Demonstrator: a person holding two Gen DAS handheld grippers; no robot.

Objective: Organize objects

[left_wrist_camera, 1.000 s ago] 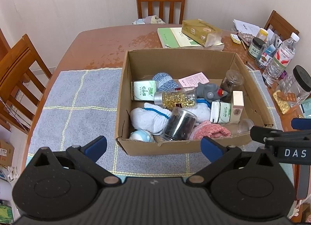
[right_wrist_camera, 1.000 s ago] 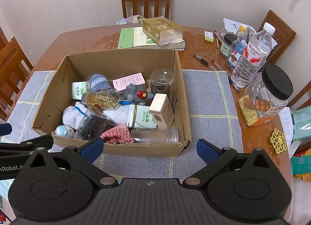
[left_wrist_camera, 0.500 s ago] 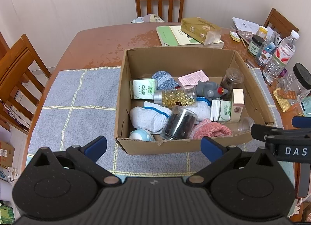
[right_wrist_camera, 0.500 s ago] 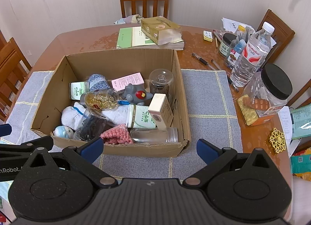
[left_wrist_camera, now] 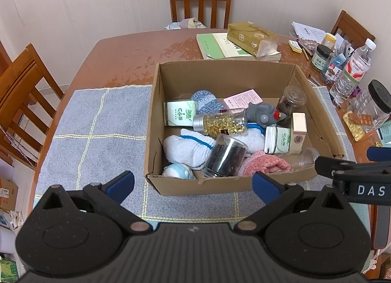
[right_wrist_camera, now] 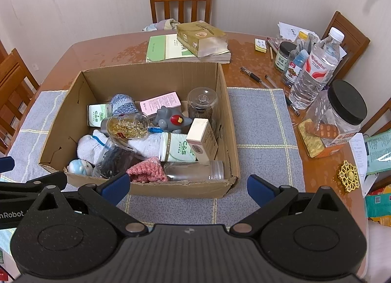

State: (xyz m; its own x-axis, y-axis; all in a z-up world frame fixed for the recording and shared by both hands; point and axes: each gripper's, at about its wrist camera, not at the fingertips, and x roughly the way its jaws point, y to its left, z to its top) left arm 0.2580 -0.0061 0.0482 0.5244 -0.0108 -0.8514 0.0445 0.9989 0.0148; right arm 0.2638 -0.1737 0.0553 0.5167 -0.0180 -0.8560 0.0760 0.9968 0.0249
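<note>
Change: almost nothing is seen to have moved since the earlier frames; both grippers are held in nearly the same place short of the box, and the contents lie as before.
Left gripper [left_wrist_camera: 193, 181]: fingers spread wide apart, nothing held between them; held above the mat at the near edge of the table, just short of the near wall of the box.
Right gripper [right_wrist_camera: 188, 186]: fingers likewise wide apart and empty; held beside the left one, before the near right corner of the box.
Box [left_wrist_camera: 220, 72]: open cardboard, set on the grey mat [left_wrist_camera: 97, 121] in the middle of the table [left_wrist_camera: 127, 50].
Near wall of box: a small blue and white ball [left_wrist_camera: 178, 171], a dark jar [left_wrist_camera: 226, 155] on its side, a pink knitted piece [left_wrist_camera: 267, 164] and a clear jar [right_wrist_camera: 195, 171] on its side are ranged along it.
Middle of box: a bottle of yellow capsules [left_wrist_camera: 221, 122] lies across white socks [left_wrist_camera: 185, 147]; a grey toy [left_wrist_camera: 265, 115] is just beside it.
Right side of box: an upright glass jar [right_wrist_camera: 202, 105], a cream carton [right_wrist_camera: 204, 140] and a green and white bottle [right_wrist_camera: 178, 147].
Far left of box: a green and white packet [left_wrist_camera: 180, 113], a blue knitted sock [left_wrist_camera: 206, 102], a pink packet [left_wrist_camera: 243, 98].
Right edge of table: a water bottle [right_wrist_camera: 315, 70] and a black-lidded jar [right_wrist_camera: 342, 109] are stood there.
</note>
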